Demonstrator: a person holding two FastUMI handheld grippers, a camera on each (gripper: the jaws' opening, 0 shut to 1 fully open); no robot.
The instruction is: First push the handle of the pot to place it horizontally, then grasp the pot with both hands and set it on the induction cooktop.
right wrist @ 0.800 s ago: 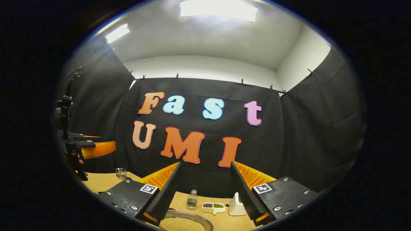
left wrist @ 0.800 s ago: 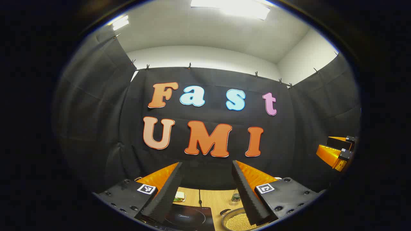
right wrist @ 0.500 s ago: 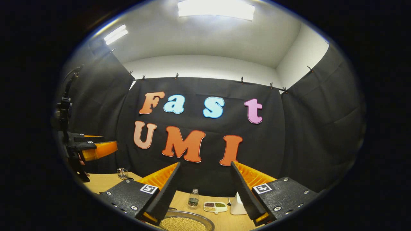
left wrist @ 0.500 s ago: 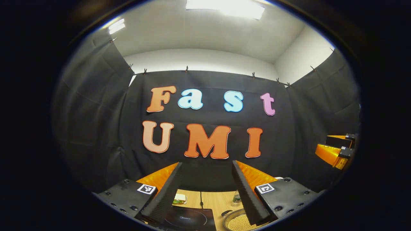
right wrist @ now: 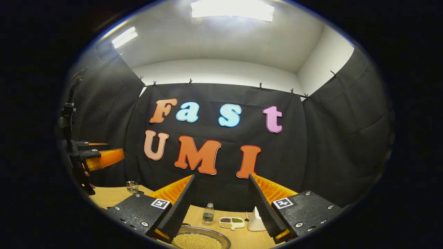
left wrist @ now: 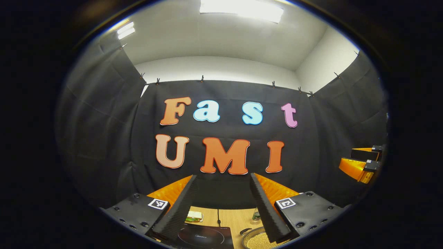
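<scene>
With both grippers, left (left wrist: 221,204) and right (right wrist: 219,204), held spread and empty above the bean-filled pot (right wrist: 197,239) at bottom centre, beans could be spilled if its handle is pushed hard.

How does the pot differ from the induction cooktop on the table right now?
The pot is a round metal vessel with a raised rim, while the induction cooktop is a flat dark slab. The pot is filled with small pale beans; the induction cooktop carries nothing on the part that shows. The pot sits to the right of the induction cooktop in the left gripper view. Both rest on the wooden table.
</scene>
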